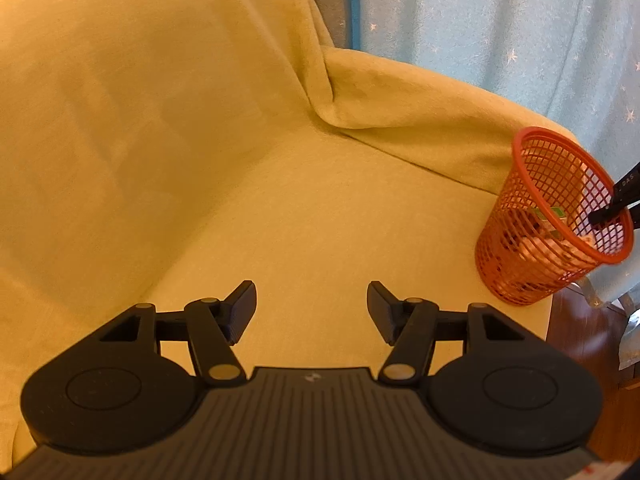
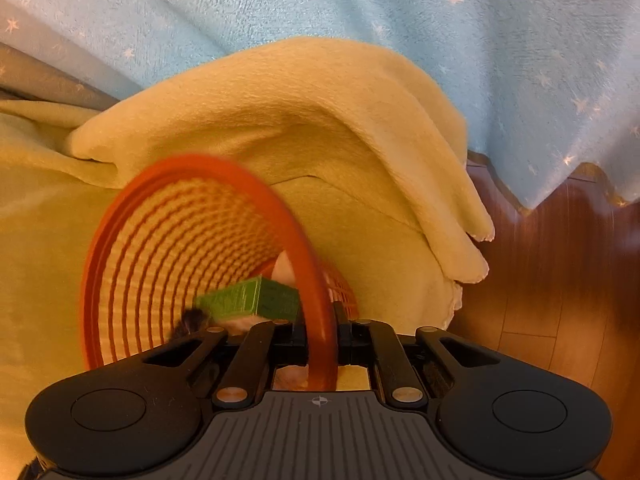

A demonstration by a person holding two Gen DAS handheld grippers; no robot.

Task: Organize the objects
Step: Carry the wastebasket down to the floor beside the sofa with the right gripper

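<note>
Your right gripper is clamped on the near rim of the orange basket, which sits at the seat's right edge. Your left gripper hangs wide open and empty over the bare yellow blanket. A green box and other bits already lie inside, so collecting looks done; placing the basket remains. Beyond hang a starred blue curtain and a wooden floor.

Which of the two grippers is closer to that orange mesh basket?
Right. The right gripper is clamped on the rim of the orange mesh basket. The left gripper is open, apart from it, over the yellow blanket.
</note>
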